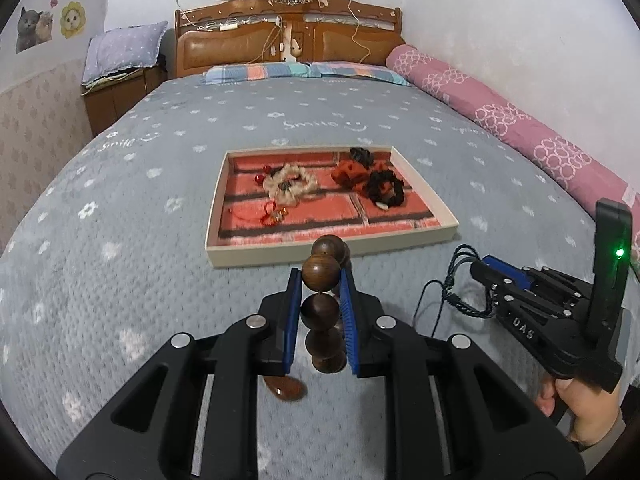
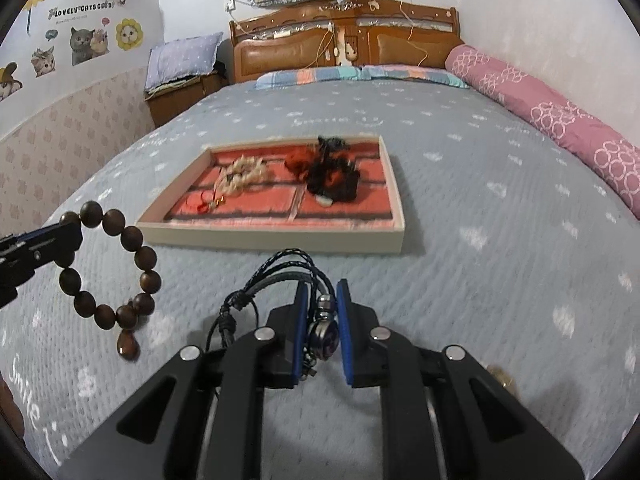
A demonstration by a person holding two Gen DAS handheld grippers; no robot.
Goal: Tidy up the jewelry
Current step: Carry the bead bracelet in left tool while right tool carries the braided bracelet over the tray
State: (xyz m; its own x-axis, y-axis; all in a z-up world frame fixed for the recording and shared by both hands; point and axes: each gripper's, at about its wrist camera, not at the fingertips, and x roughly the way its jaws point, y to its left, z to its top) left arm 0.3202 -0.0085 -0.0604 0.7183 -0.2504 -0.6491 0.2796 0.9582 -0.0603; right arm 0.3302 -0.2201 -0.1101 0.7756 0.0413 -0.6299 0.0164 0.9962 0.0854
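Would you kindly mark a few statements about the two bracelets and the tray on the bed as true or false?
1. The left gripper is shut on the wooden bead bracelet. True.
2. The right gripper is empty. False: it is shut on the dark braided cord bracelet.
3. The bead bracelet lies in the tray. False: it hangs from the left gripper, outside the tray.
4. The tray already holds a cream scrunchie and a black scrunchie. True.
5. The tray sits on a wooden table. False: it rests on the grey bedspread.
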